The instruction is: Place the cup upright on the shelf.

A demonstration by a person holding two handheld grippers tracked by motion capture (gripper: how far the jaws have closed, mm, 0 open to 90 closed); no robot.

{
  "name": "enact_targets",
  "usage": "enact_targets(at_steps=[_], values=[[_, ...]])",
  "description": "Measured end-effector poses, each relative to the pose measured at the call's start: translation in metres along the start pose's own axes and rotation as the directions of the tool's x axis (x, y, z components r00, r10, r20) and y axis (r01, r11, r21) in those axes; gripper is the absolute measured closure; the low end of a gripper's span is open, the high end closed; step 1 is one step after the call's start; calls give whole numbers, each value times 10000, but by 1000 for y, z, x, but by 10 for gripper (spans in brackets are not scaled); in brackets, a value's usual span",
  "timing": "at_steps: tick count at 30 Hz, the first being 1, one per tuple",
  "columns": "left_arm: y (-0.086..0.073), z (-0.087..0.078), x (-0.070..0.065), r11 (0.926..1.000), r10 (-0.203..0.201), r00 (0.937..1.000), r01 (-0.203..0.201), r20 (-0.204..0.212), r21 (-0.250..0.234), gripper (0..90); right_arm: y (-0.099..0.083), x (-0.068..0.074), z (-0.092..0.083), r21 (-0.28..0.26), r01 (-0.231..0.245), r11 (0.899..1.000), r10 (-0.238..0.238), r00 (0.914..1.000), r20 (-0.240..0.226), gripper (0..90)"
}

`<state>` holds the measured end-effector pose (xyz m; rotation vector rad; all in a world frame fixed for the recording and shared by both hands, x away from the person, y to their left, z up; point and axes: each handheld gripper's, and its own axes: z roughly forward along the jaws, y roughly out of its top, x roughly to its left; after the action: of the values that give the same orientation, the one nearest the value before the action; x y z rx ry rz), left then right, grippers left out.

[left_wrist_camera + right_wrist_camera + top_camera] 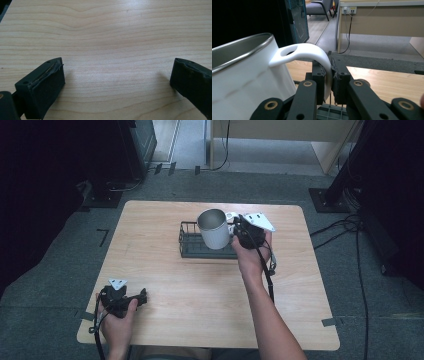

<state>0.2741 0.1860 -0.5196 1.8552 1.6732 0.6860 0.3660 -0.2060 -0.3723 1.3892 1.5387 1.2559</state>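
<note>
Grey carpet surrounds a light wooden worktop (pixel 165 270) with rounded corners, and cables trail across the floor at the right. Toward the far middle of the worktop sits a black wire rack (pixel 192 245). A white mug (pixel 214 228) with a metal-coloured inside is held above the rack's right part, tilted slightly, its handle (pixel 312 53) turned toward the person's right hand (pixel 251 255). The right tool (pixel 329 75) is clamped on that handle: in the right gripper view the two black jaws press the white loop from both sides, with the mug body large at the left and a bit of the rack's grid visible below. Whether the mug's base touches the rack cannot be told. The left tool (pixel 125 297) rests low at the near left corner of the worktop, held in the left hand (pixel 117 320), well apart from the rack. In the left gripper view its jaws stand wide apart with bare wood grain between them, gripping nothing. A wooden desk and a chair stand in the background beyond the worktop.
</note>
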Motion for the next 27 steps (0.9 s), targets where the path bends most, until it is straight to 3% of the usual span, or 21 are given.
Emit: enact_targets(at_steps=[9,16,27], values=[[0,0,-1,10000,-1,10000,1,11,-10,0,-3,4,26,86,-305,9995,304,9995,98,824],[0,0,-1,10000,4,10000,-4,-4,-4,0,-10,6,42,-34,327,9995,-323,9956,878,825],[0,0,-1,10000,-43,10000,43,-26,-7,0,-25,15,58,-94,228,9997,-216,9930,1164,828]])
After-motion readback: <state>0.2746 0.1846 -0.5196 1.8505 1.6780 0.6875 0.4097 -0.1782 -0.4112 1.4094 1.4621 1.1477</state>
